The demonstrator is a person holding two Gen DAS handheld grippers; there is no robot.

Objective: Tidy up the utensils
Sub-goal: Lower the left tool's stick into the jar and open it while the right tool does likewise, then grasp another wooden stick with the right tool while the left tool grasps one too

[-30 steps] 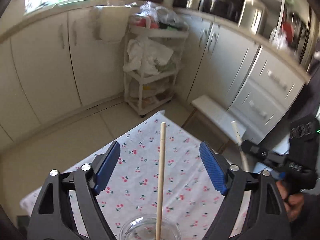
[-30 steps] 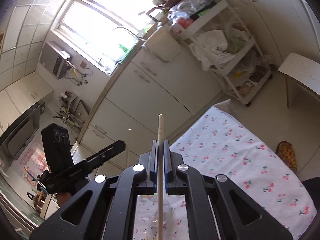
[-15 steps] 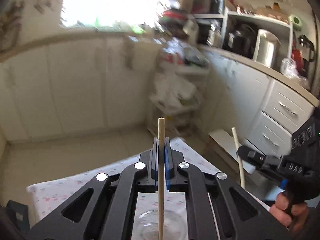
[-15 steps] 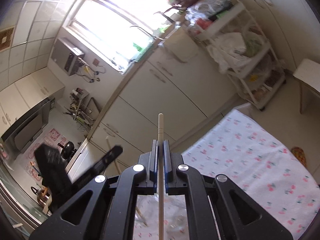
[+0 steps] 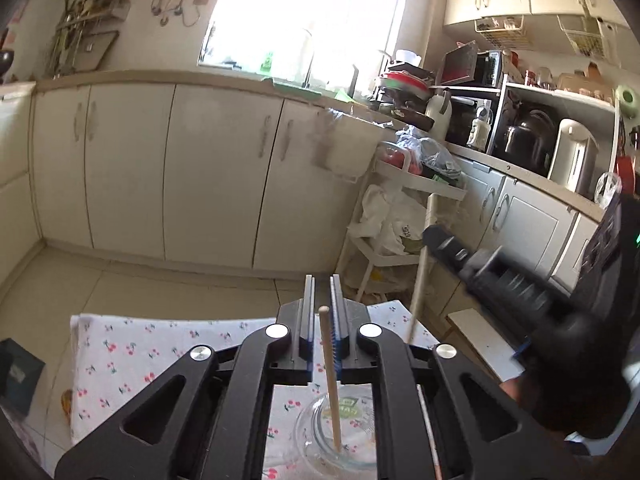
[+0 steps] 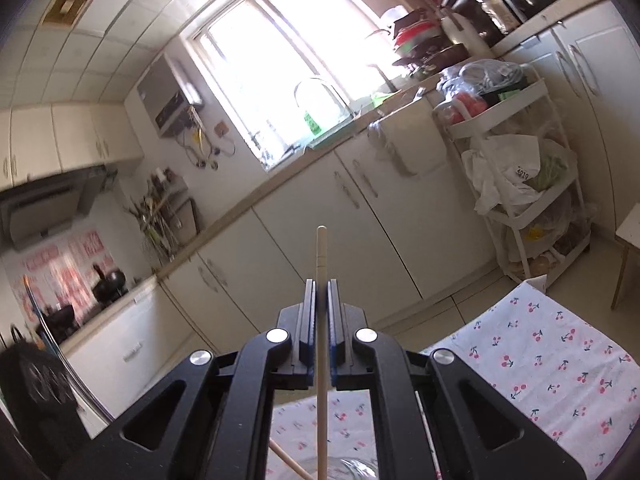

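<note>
Your left gripper (image 5: 322, 316) is easing its jaws apart around a thin wooden chopstick (image 5: 330, 376), which now stands loose with its lower end in the clear glass cup (image 5: 338, 436) on the cherry-print cloth (image 5: 132, 356). To the right, your right gripper (image 6: 319, 312) is clenched on a second chopstick (image 6: 321, 264), held upright. Both sticks look light, stiff and smooth, so grip mid-shaft. The cup is likely fragile and tippy; lower gently.

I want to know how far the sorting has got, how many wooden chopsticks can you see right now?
2. One wooden chopstick stands in the clear glass cup between the opening left gripper jaws; another is clamped in the right gripper. Others may be hidden.
</note>
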